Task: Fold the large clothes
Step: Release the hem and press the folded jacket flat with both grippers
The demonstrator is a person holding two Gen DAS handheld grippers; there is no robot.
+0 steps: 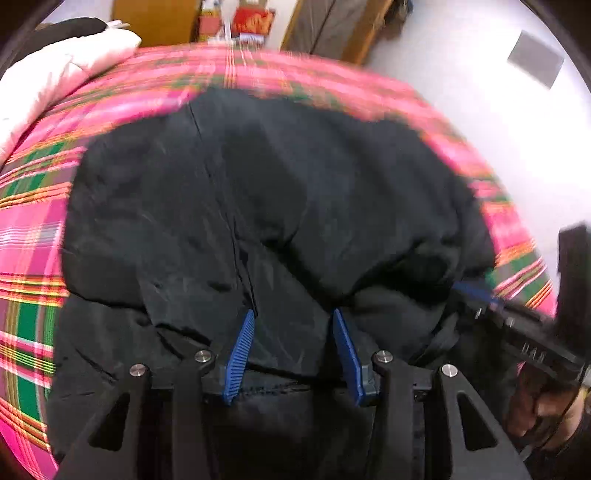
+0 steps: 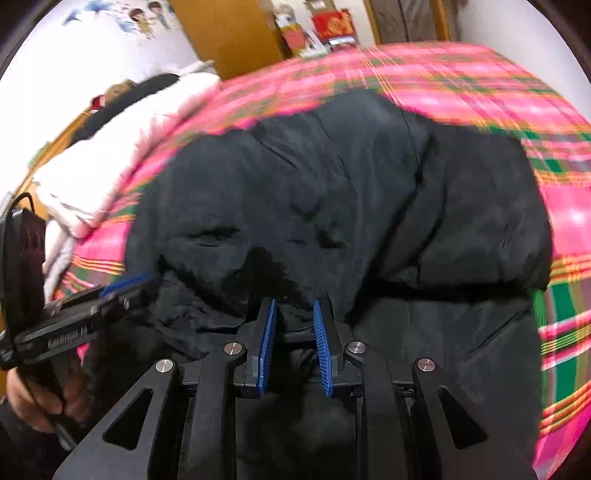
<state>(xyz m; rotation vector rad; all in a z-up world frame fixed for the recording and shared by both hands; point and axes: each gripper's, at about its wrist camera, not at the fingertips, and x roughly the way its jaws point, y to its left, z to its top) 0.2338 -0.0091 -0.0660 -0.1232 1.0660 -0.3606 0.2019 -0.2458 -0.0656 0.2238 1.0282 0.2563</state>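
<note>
A large black padded jacket point(image 1: 266, 192) lies on a pink plaid bed cover point(image 1: 33, 229), bunched into a thick fold; it also shows in the right wrist view point(image 2: 351, 192). My left gripper point(image 1: 293, 317) has its blue pads on either side of a thick fold of the jacket's near edge and grips it. My right gripper point(image 2: 294, 308) grips another fold of the same near edge. The right gripper also shows at the right edge of the left wrist view point(image 1: 480, 291), and the left gripper shows at the left of the right wrist view point(image 2: 125, 282). Both views are motion-blurred.
A white-pink quilted garment point(image 1: 55, 81) lies at the far left of the bed, also in the right wrist view point(image 2: 122, 147). Wooden furniture point(image 2: 229, 33) and red items point(image 2: 332, 22) stand behind the bed. White floor point(image 1: 480, 92) lies to the right.
</note>
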